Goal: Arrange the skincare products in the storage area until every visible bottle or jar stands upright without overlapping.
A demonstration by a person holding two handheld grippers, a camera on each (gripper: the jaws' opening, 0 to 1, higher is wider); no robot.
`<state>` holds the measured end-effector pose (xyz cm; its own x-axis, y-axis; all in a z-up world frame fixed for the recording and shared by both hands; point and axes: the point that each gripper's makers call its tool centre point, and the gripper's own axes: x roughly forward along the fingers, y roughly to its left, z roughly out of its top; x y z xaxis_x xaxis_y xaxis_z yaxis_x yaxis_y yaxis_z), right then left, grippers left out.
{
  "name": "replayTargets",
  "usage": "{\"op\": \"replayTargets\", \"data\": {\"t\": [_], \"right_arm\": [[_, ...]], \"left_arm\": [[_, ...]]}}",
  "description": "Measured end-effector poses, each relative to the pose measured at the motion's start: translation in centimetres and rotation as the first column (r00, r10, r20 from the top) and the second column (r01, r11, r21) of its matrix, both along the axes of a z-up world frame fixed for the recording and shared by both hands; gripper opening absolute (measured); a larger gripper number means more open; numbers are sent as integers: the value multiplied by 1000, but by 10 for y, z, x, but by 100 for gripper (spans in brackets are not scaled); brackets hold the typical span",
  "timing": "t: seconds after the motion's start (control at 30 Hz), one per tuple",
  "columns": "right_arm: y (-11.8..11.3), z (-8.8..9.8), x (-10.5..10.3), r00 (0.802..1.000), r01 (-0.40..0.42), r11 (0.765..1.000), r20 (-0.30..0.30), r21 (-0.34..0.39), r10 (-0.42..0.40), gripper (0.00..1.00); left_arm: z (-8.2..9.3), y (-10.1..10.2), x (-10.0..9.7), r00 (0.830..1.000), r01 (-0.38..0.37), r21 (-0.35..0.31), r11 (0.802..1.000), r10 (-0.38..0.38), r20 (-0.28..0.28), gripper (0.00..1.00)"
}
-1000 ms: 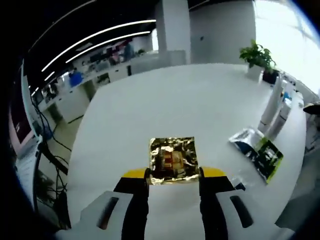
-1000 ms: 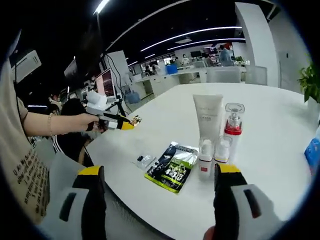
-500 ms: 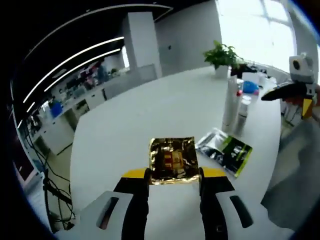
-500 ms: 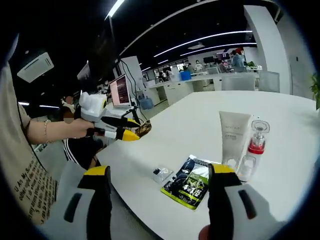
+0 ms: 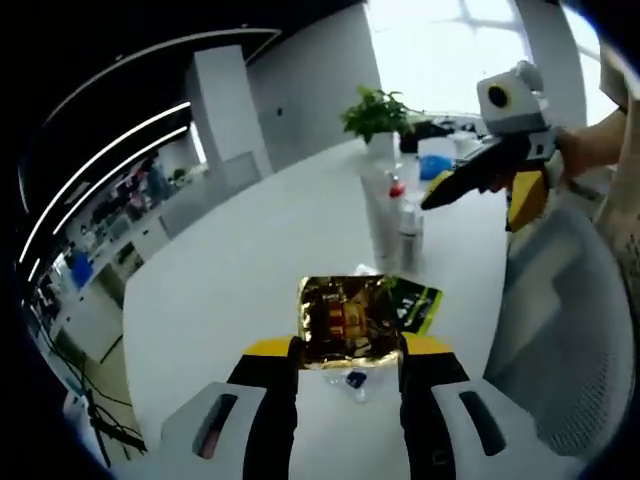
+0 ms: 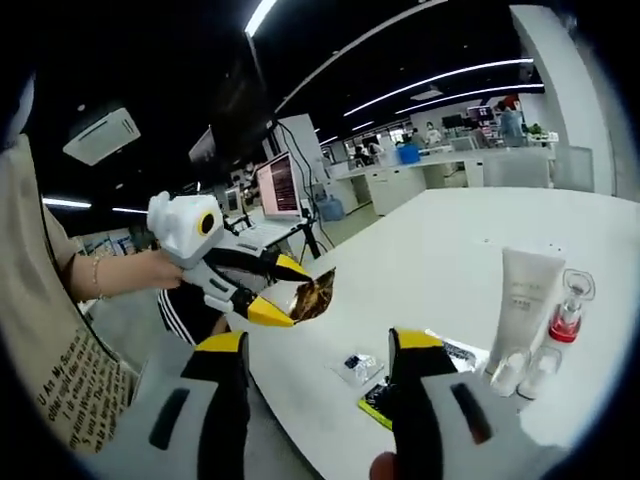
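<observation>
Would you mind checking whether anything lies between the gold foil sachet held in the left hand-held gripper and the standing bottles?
Yes. The gold foil sachet, clamped in the left hand-held gripper, has a green-and-black flat pouch lying on the white table between it and the white tube and bottles.

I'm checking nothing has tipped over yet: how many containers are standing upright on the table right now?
4: a white tube, a red-collared pump bottle beside it, and two small bottles in front. More may be hidden behind them.

Each gripper cam looks across the round white table (image 5: 250,240) from the near edge, both catching the standing bottles.
</observation>
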<state>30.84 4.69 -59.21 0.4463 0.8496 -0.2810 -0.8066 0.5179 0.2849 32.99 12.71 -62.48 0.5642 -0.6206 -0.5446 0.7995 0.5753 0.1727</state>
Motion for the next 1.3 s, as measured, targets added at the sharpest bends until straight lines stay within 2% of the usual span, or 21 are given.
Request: {"op": "replayTargets", "data": {"t": [0.1,0.2,0.27,0.37,0.73,0.97,1.03,1.07,1.13,1.17,1.23,1.27,1.3], "right_arm": [[12,-2,3,999,-29,999,-29,24,30,51],[23,-1,1,994,-62,993,-80,104,70,49],[24,-9,2,990,-64,992,-120,106,77,43],[25,-10,0,984,-71,988,-151,135,91,32],[30,-15,-6,963,-51,978,-249,200,101,16],[36,-19,-8,954,-42,981,-283,190,95,5],[38,-16,-9,950,-38,976,-296,215,102,2],[39,-15,-9,949,-24,975,-302,221,92,1],[38,-20,-9,950,-21,980,-301,197,80,1],[39,-17,-11,949,-30,974,-301,226,99,1],[35,-16,-5,944,38,967,-325,254,48,1],[34,-15,-5,941,49,962,-337,269,46,1],[32,-13,-3,938,74,952,-344,297,34,1]], "left_arm": [[2,-12,-13,998,59,19,998,-59,17,36],[4,-19,-22,994,100,32,994,-101,29,36],[7,-24,-27,993,117,26,993,-117,34,36],[6,-26,-31,987,150,74,986,-154,52,36],[9,-33,-42,973,215,109,971,-223,67,36],[12,-33,-41,971,219,106,970,-228,77,36],[10,-33,-41,972,214,112,970,-223,77,36],[10,-32,-40,973,209,110,972,-218,77,35],[14,-32,-39,976,196,75,978,-202,79,17],[16,-33,-39,979,187,46,981,-190,68,14],[19,-34,-36,987,152,-25,988,-150,55,27],[18,-32,-34,992,122,-50,991,-120,34,41],[17,-31,-34,995,102,-66,993,-102,12,48]]}}
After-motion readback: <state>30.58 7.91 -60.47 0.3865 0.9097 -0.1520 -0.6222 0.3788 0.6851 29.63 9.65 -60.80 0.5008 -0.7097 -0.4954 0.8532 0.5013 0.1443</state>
